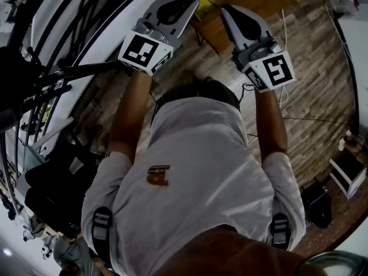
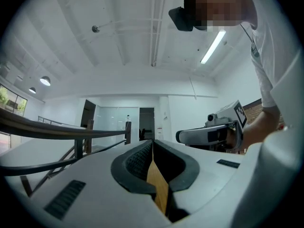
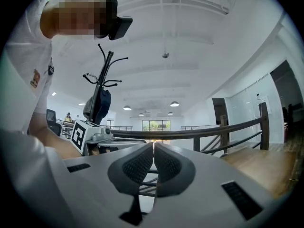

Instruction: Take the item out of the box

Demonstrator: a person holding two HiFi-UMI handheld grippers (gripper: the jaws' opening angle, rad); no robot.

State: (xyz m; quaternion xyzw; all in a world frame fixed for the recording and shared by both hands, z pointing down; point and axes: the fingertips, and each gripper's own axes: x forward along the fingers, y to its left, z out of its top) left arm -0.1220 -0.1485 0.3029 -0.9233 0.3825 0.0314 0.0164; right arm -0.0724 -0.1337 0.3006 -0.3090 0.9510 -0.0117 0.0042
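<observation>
Your left gripper and right gripper are both closed, empty. No box in sight, so its handling is unjudgeable.

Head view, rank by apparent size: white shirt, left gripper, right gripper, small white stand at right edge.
1. white shirt, by far.
2. left gripper and right gripper: look alike, not ranked.
3. small white stand, though farther from the camera.
</observation>
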